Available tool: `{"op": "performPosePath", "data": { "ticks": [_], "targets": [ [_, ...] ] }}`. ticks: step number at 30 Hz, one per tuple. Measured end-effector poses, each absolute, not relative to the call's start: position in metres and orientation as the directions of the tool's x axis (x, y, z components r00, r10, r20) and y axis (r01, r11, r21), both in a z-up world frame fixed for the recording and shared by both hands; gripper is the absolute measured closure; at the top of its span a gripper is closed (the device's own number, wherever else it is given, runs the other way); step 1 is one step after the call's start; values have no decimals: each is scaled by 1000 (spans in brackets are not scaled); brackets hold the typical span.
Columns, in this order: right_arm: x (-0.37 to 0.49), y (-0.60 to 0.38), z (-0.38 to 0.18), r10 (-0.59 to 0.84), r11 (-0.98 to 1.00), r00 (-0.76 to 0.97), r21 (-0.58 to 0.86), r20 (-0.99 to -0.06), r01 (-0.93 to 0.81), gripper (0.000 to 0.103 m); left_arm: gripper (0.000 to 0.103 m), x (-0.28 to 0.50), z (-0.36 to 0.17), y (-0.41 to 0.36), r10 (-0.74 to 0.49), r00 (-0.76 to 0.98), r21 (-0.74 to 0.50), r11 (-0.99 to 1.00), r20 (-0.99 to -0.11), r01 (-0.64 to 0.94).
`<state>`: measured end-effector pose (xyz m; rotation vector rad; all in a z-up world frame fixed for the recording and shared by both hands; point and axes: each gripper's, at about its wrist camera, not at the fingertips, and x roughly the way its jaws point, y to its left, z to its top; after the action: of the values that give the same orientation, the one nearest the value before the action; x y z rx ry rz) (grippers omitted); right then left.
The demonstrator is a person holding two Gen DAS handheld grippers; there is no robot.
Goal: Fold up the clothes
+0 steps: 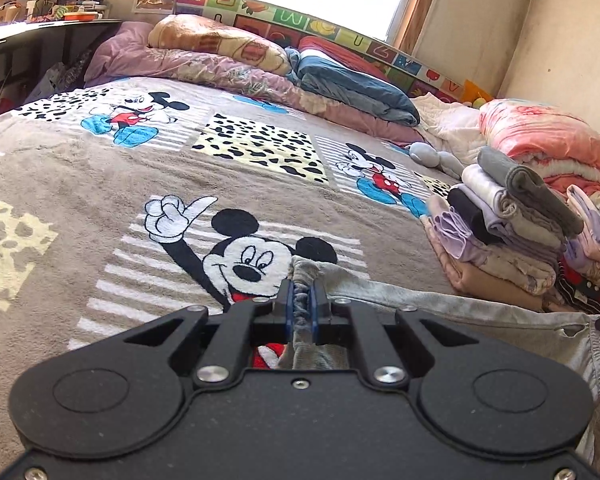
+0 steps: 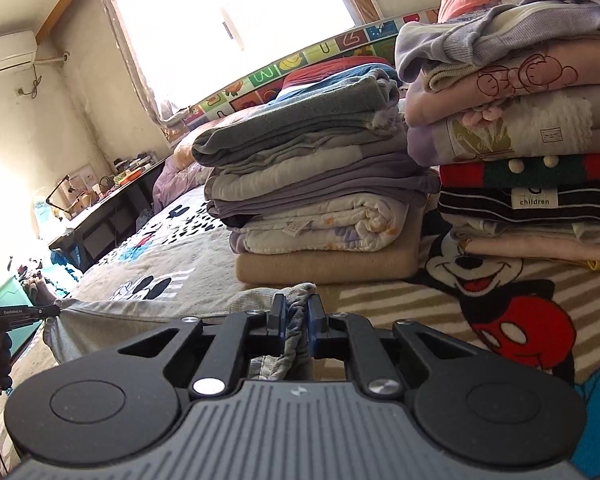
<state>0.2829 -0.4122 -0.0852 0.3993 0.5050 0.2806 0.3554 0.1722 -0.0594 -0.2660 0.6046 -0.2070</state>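
Note:
A light grey garment [image 1: 460, 312] with an elastic waistband lies stretched across the Mickey Mouse bedspread [image 1: 100, 184]. My left gripper [image 1: 302, 296] is shut on one bunched corner of its waistband. In the right wrist view the same grey garment [image 2: 148, 316] runs off to the left, and my right gripper [image 2: 297, 312] is shut on its other bunched corner. The left gripper [image 2: 20, 314] shows at the far left edge of that view, holding the cloth taut. The rest of the garment is hidden below both grippers.
Two stacks of folded clothes [image 2: 320, 184] [image 2: 528, 152] stand on the bedspread [image 2: 380, 300] just beyond the right gripper. The same folded stack [image 1: 512, 228] sits right of the left gripper. Rolled quilts and pillows [image 1: 240, 60] line the headboard; a dark desk [image 1: 40, 40] stands far left.

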Motion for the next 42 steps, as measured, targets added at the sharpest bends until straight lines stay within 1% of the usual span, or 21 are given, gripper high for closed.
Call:
{"op": "performPosePath", "data": {
  "ticks": [2,6,8,10,11,12,13,14,15,16,17,21,24,25,27,28,30,33,36,39,42],
  "targets": [
    [297,-411,-90,345,889,833,434,-431,-144,91,98,366,-64,173,-259,801,-310,946,-540,96],
    [323,-410,-103,323,892,816,442,-479,-93,91,98,385,-86,172,-226,767,-304,952,-600,42],
    [335,-408,-115,316,892,794,448,-519,-62,91,97,389,-96,172,-188,751,-277,961,-633,8],
    [345,-405,-127,304,897,767,441,-565,-30,90,93,391,-106,172,-146,733,-243,970,-664,-27],
    [351,-404,-132,298,899,753,437,-587,-15,90,93,393,-110,172,-124,724,-225,973,-679,-45],
    [351,-406,-136,289,898,749,439,-596,2,90,90,394,-115,171,-102,714,-207,976,-693,-61],
    [351,-408,-139,281,897,746,441,-604,19,86,82,392,-118,173,-87,710,-200,977,-698,-76],
    [352,-410,-142,273,896,742,443,-612,36,82,78,387,-118,179,-84,717,-210,974,-692,-89],
    [352,-412,-145,265,894,738,445,-620,54,81,71,381,-116,183,-80,726,-220,970,-683,-100],
    [352,-414,-148,257,892,734,447,-628,71,81,68,374,-114,187,-70,736,-222,969,-673,-111],
    [352,-416,-151,249,890,730,448,-637,88,80,68,367,-111,190,-66,746,-223,968,-662,-113],
    [344,-422,-147,204,905,750,414,-629,100,77,68,342,-97,177,-131,797,-214,977,-590,3],
    [332,-420,-141,203,912,768,402,-607,77,77,68,339,-99,150,-186,795,-146,982,-578,123],
    [329,-418,-140,210,911,772,406,-600,67,77,68,339,-103,142,-194,785,-117,981,-588,155],
    [319,-416,-140,225,908,768,414,-600,57,77,65,347,-124,131,-115,712,-6,988,-693,153],
    [314,-414,-140,234,906,765,421,-600,53,76,61,347,-128,131,-91,691,12,990,-717,143],
    [301,-414,-140,260,895,762,445,-593,41,76,64,340,-120,137,-106,702,-36,993,-705,113],
    [275,-417,-140,298,878,762,479,-575,18,71,64,308,-96,139,-139,748,-79,990,-649,115],
    [253,-425,-140,325,860,770,511,-550,2,70,63,268,-75,137,-157,752,-105,988,-640,117],
    [238,-433,-142,356,831,773,556,-526,-4,67,51,225,-57,138,-198,751,-177,978,-630,109],
    [227,-436,-142,390,802,782,596,-486,-30,65,49,181,-51,145,-245,748,-294,953,-617,69]
  ]
}}
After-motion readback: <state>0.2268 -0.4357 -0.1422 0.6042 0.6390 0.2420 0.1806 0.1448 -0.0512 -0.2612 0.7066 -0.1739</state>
